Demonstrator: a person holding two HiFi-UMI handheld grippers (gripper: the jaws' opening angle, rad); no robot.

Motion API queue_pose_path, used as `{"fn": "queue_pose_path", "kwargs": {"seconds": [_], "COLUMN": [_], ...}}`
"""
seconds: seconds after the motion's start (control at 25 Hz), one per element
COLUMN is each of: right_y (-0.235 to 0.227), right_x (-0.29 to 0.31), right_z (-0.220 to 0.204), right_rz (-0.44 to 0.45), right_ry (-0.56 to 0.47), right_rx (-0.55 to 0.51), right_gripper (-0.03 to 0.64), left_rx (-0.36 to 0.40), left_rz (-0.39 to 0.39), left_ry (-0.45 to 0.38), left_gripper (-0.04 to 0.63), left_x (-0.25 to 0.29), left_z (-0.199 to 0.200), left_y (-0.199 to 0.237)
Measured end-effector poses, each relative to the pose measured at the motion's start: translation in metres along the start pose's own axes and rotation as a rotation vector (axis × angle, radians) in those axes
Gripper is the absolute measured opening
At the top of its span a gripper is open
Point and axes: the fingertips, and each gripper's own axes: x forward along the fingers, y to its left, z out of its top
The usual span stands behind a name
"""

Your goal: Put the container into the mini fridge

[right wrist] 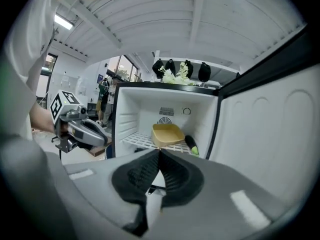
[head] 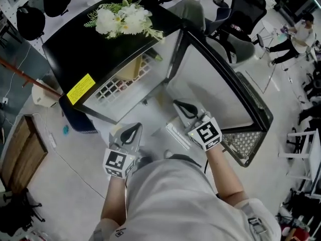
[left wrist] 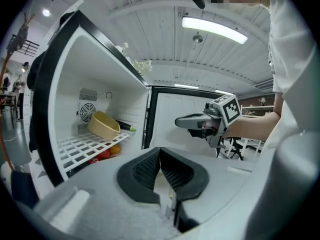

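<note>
Placement looks done: shallow yellow plastic container (right wrist: 167, 134) sits on the wire shelf (right wrist: 137, 140) inside the open white mini fridge (right wrist: 127, 116), left tongs (left wrist: 160, 150) and right tongs (right wrist: 160, 151) closed empty just outside it, only door (right wrist: 265, 129) maybe left to shut

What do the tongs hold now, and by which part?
Nothing. Left tongs and right tongs are both closed empty; the container rests on the fridge shelf.

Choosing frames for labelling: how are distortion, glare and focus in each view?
Head view: sharp, edges bowed. Left gripper view: heavy fisheye, black corners, ceiling lamp blown out. Right gripper view: fisheye too; container crisp, mini fridge evenly lit.
</note>
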Motion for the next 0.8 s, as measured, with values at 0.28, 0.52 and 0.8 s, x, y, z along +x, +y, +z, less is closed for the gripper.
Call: {"fn": "queue_pose_path", "kwargs": {"seconds": [0.28, 0.52, 0.8], "right_y": [0.005, 0.011, 0.022], "right_x": [-0.045, -0.075, -0.094], "right_z": [-0.02, -0.025, -0.029], "right_rz": [-0.052, -0.087, -0.109], "right_ry": [0.019, 0.01, -0.02], "right_rx": [0.015, 0.049, 0.073], "right_gripper": [0.003, 0.003, 0.003], "left_rx": [0.032, 0.047, 0.054], "left_rz": [-0.091, -0.15, -0.189], "left_ry": [0.0, 0.002, 0.011], "left_gripper": [0.009, 0.009, 0.009], "left_x": [0.03, 0.045, 0.051], "left_z": [0.007, 0.01, 0.008], "left_y": [-0.026, -0.044, -0.055]}}
